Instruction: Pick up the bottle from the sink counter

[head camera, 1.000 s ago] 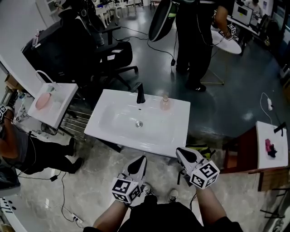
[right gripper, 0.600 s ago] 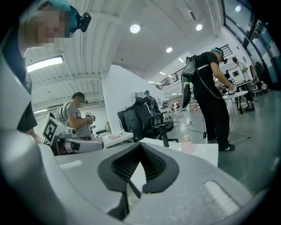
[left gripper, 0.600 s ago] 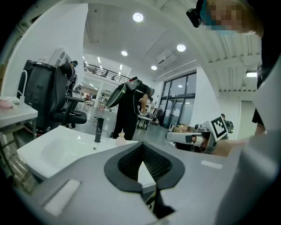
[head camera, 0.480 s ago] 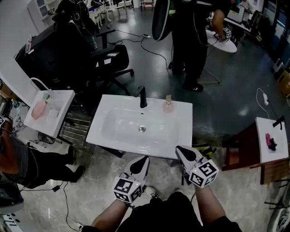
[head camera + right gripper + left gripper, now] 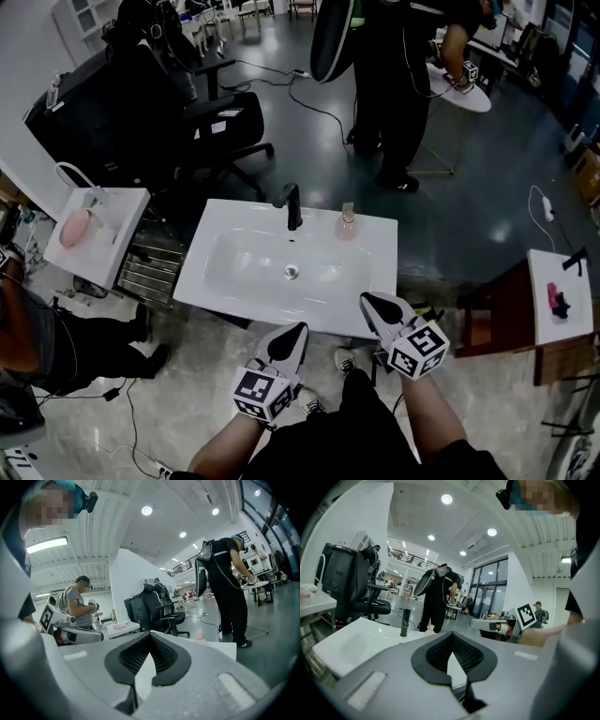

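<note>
A small pale pink bottle [image 5: 347,223] stands upright at the back right of the white sink counter [image 5: 370,281], beside the black faucet [image 5: 293,206]. My left gripper [image 5: 298,329] is shut and empty, just short of the counter's front edge. My right gripper [image 5: 367,300] is also shut and empty, its tip over the front right edge. In the left gripper view the bottle [image 5: 429,628] shows past the closed left gripper [image 5: 451,635], right of the faucet [image 5: 405,623]. In the right gripper view the bottle [image 5: 199,636] stands beyond the closed right gripper [image 5: 150,634].
A person in black [image 5: 394,94] stands behind the sink by a round table. A black office chair [image 5: 225,122] is at the back left. A small white basin stand with a pink dish [image 5: 94,225] and a seated person [image 5: 28,328] are at left; a white side table [image 5: 558,300] at right.
Both grippers have moved forward toward the sink. The right gripper's tip now overlaps the counter's front edge. Both stay shut.
</note>
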